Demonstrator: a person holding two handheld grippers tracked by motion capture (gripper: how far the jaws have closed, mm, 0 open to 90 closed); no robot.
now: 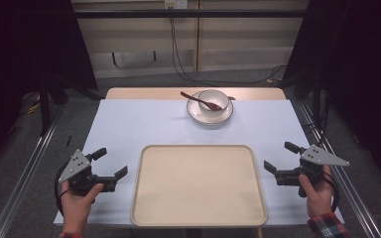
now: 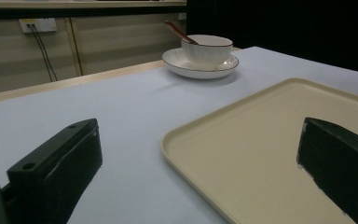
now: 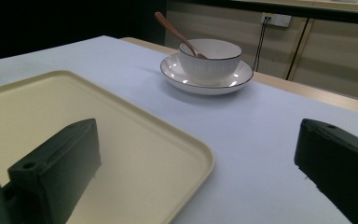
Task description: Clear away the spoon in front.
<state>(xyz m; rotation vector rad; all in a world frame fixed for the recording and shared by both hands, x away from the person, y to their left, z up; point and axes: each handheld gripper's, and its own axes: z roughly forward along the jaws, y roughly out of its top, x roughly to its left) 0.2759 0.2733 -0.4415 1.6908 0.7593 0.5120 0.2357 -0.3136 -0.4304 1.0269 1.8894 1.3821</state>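
A beige tray (image 1: 198, 184) lies empty at the near middle of the white table (image 1: 144, 124). Behind it a white bowl (image 1: 213, 99) stands on a white plate (image 1: 198, 115), and a brown wooden spoon (image 1: 191, 96) rests in the bowl with its handle pointing left. My left gripper (image 1: 110, 162) is held open at the tray's left edge, nothing between its jaws. My right gripper (image 1: 281, 156) is held open at the tray's right edge, also with nothing in it. The left gripper view has the tray (image 2: 270, 144), bowl (image 2: 207, 48) and plate (image 2: 177, 63) ahead; so does the right gripper view: tray (image 3: 135, 154), bowl (image 3: 209, 59), spoon (image 3: 173, 31).
Metal rails (image 1: 27, 168) run along both sides of the table. Black cables (image 1: 183, 69) hang down the wall behind it, from a socket (image 2: 38, 24). Dark curtains stand at the left and right.
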